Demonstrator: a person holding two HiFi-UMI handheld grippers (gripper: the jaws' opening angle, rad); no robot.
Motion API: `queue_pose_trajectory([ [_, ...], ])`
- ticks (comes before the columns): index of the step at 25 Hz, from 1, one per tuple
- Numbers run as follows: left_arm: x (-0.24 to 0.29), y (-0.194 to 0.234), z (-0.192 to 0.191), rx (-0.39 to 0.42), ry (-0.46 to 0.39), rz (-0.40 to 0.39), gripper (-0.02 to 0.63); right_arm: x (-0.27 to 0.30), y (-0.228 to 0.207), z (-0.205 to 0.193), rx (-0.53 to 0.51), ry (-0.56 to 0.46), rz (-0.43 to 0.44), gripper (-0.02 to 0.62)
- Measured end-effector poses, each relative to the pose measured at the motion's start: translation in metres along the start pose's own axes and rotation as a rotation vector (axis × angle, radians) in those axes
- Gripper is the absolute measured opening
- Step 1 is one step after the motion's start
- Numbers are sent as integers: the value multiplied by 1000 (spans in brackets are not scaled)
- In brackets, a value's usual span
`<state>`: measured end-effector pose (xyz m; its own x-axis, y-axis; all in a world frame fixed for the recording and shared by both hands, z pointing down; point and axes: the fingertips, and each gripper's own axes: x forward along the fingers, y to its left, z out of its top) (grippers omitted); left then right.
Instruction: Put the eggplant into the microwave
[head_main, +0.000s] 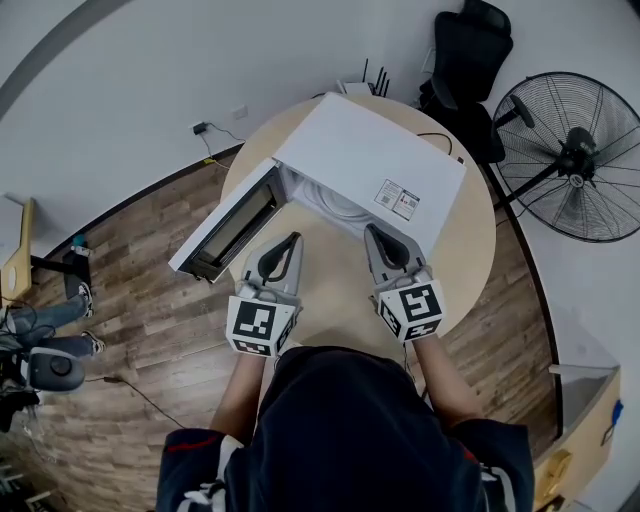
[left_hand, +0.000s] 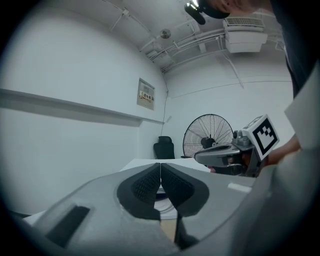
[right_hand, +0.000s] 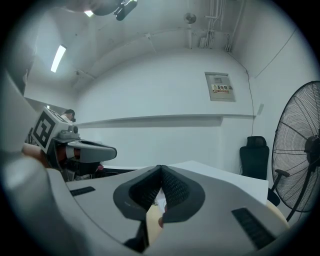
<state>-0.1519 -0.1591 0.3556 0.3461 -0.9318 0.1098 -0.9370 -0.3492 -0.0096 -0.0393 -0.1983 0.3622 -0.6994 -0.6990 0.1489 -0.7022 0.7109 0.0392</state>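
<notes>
While the left gripper (head_main: 294, 240) and right gripper (head_main: 372, 232) hover clenched and empty, the hinged door (head_main: 232, 226) of the white box-shaped microwave (head_main: 370, 165) hangs open at 9 o'clock.
No eggplant shows; it may be hidden in the cavity or out of frame, so any move should clear that door. Only the head view shows the door; the gripper views confirm the pads meet.
</notes>
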Motion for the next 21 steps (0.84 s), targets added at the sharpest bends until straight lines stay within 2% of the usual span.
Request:
queue_pose_trajectory([
  [21,1,-9,11,-20,-23,-17,17,-7,-3,6,5,-16,-16,11],
])
